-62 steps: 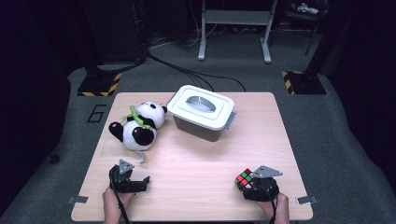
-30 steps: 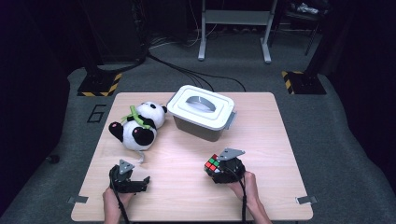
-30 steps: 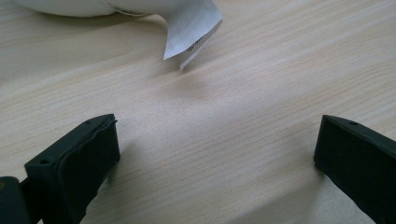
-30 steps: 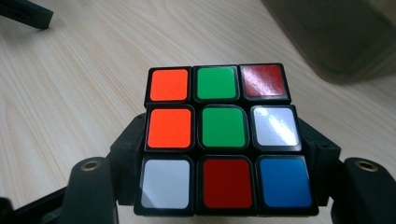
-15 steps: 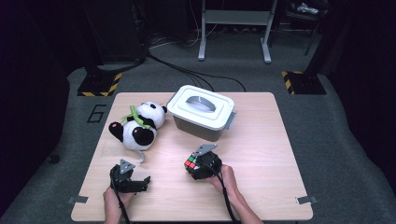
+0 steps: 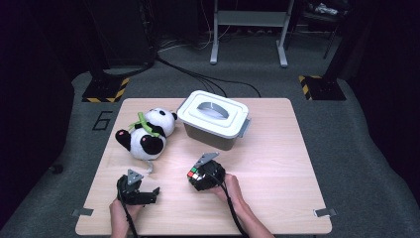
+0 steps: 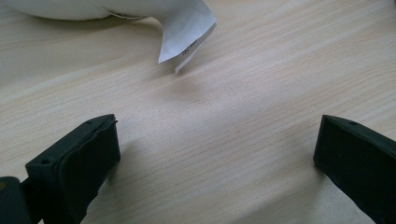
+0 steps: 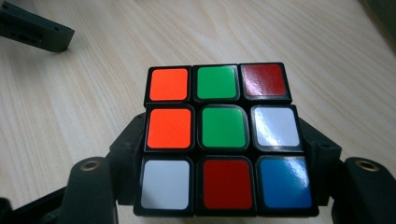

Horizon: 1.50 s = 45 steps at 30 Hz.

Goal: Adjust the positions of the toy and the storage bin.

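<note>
The Rubik's cube (image 8: 224,140) sits clamped in my right gripper (image 6: 204,176), which has carried it leftward across the surface (image 6: 277,148) from the near right corner to mid-table, near the lidded bin (image 6: 214,119). My left gripper (image 6: 138,191) rests wide open, empty, below the plush panda (image 6: 146,135).

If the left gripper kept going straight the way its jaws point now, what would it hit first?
Most likely the white tag of the panda toy: in the left gripper view it lies on the table just ahead of the open left gripper, with the toy's white body behind. Depth is hard to judge.
</note>
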Each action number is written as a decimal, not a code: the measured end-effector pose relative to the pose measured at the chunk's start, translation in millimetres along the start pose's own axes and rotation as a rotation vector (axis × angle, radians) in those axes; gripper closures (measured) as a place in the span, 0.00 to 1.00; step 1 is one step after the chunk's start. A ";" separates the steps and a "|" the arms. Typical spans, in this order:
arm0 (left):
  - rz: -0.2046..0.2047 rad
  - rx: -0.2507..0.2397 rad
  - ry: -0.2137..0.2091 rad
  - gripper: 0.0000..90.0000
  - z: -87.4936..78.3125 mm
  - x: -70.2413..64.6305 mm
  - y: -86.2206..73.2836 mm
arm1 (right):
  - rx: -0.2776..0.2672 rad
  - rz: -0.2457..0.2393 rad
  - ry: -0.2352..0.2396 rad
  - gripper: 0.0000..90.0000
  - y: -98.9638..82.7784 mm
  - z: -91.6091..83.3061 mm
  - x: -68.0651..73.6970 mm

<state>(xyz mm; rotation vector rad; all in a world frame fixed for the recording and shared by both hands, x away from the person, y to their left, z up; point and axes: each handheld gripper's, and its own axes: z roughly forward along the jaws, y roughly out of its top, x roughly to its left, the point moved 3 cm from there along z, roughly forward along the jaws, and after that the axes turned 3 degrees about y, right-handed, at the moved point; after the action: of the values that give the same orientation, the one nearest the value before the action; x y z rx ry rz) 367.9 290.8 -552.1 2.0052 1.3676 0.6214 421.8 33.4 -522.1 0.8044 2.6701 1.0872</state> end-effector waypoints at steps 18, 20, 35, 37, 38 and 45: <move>0.015 -0.001 -0.001 0.00 -0.2 -0.4 0.3 | -0.120 0.055 0.003 0.02 -5.2 -37.2 -6.5; 0.025 0.001 -0.008 0.00 -0.5 -1.1 0.6 | -0.122 0.071 -0.008 0.00 -12.5 -48.6 -10.7; 0.056 -0.051 -0.116 0.00 -6.0 -27.0 21.1 | -0.115 0.295 -0.169 0.00 -107.3 -104.5 -67.6; 0.068 -0.061 -0.121 0.00 -6.4 -32.5 25.3 | -0.117 0.325 -0.193 0.00 -120.1 -110.2 -77.1; 0.072 -0.070 -0.125 0.00 -6.4 -35.7 27.5 | -0.112 0.336 -0.204 0.00 -125.9 -112.5 -81.3; 0.121 -0.091 -0.168 0.00 -2.7 -60.9 41.2 | -0.094 0.388 -0.287 0.00 -156.5 -123.5 -103.7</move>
<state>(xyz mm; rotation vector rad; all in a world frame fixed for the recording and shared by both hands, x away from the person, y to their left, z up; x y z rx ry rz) 371.0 223.5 -522.6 2.0279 1.1071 0.5440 403.0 -189.3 -545.9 1.3817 2.2637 1.0653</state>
